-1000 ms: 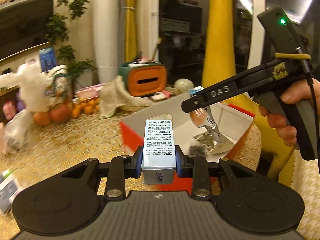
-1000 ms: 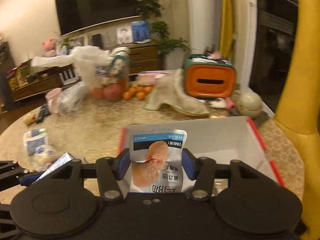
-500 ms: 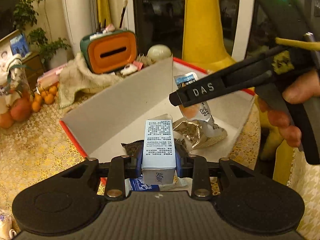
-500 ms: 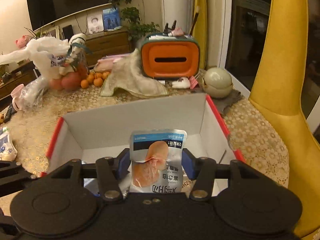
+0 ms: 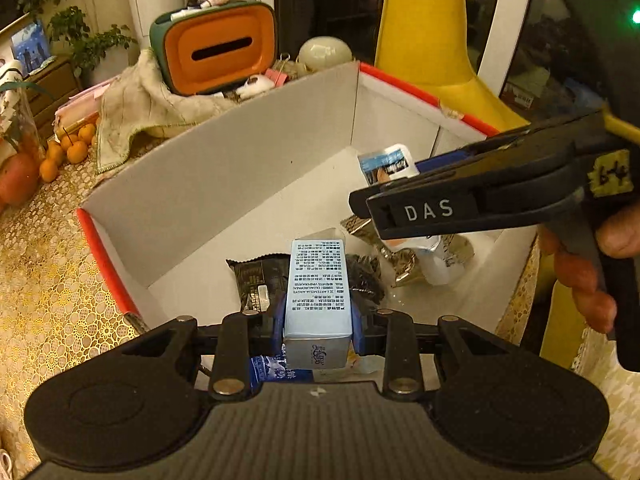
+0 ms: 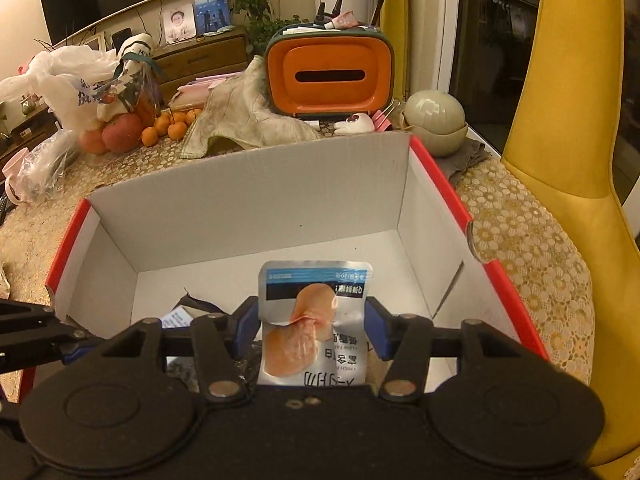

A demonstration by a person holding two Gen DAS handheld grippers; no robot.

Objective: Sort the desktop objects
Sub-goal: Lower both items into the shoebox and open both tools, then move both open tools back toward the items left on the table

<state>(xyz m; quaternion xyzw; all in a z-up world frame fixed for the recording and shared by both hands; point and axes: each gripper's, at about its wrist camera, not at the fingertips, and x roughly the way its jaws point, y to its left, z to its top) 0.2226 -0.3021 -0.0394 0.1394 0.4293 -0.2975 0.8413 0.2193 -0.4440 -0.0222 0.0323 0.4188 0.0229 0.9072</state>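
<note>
Both grippers dropped over the red-edged box (image 6: 248,204) since the earlier frame. Left gripper (image 5: 318,322) clamped the blue carton (image 5: 318,280); right gripper (image 6: 312,328), half-wide, gripped the snack pouch (image 6: 316,320), release likely next.

Pale blue carton (image 5: 318,280) and snack pouch (image 6: 316,320) above red-edged box (image 6: 248,196)

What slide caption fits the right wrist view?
Right gripper holds a silver-and-blue snack pouch over the open red-edged white cardboard box.
</note>
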